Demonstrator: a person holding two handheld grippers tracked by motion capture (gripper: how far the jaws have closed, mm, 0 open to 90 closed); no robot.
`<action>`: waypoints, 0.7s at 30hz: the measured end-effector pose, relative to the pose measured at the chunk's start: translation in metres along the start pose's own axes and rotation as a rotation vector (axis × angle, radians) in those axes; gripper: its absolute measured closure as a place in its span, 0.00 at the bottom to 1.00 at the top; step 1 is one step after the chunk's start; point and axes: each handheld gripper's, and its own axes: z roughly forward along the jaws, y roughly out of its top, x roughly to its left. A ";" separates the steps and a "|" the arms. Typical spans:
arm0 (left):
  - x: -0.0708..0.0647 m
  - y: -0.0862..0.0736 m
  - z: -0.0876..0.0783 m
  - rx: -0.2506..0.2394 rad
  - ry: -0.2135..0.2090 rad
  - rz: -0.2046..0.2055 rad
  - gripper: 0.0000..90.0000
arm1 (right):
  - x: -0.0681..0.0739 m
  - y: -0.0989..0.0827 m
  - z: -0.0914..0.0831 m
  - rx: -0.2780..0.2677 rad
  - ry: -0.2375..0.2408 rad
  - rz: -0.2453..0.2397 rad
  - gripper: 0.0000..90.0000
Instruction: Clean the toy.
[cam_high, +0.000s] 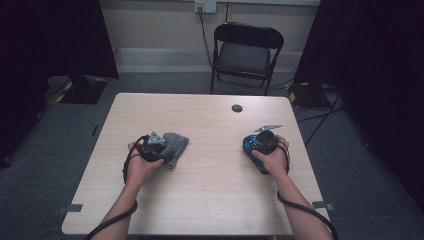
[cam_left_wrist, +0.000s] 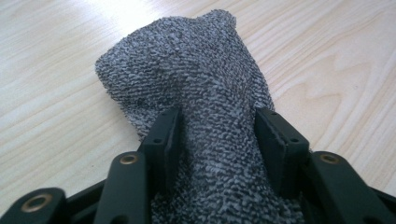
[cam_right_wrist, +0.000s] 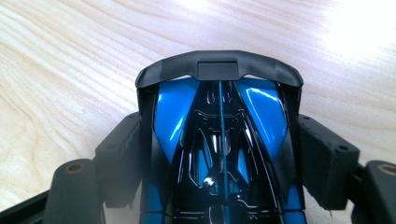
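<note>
A grey knitted cloth (cam_high: 176, 143) lies bunched on the wooden table (cam_high: 210, 195), left of centre. My left gripper (cam_high: 159, 144) rests low over its near end. In the left gripper view the cloth (cam_left_wrist: 187, 70) runs up between the jaws of that gripper (cam_left_wrist: 222, 133); they stand apart, loosely flanking the fabric without squeezing it. My right gripper (cam_high: 257, 142) sits right of centre, shut on a glossy blue and black toy car (cam_right_wrist: 261, 107). Its pads (cam_right_wrist: 322, 154) press the car's sides, and the car's black rear wing (cam_right_wrist: 219, 67) points away.
A dark round hole (cam_high: 237, 108) marks the table near its far edge. A black folding chair (cam_high: 247, 50) stands beyond the table. Cables trail from both grippers along the forearms. Bare wood lies between the two hands.
</note>
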 end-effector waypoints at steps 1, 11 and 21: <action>0.001 0.001 0.000 0.003 0.010 0.011 0.56 | 0.000 0.000 0.001 0.006 -0.001 -0.001 0.28; 0.000 0.001 0.001 0.003 0.011 -0.022 0.48 | 0.002 0.001 0.006 0.026 -0.007 -0.029 0.28; 0.000 0.003 -0.003 0.005 0.036 -0.042 0.35 | 0.003 0.001 0.006 0.029 -0.009 -0.052 0.27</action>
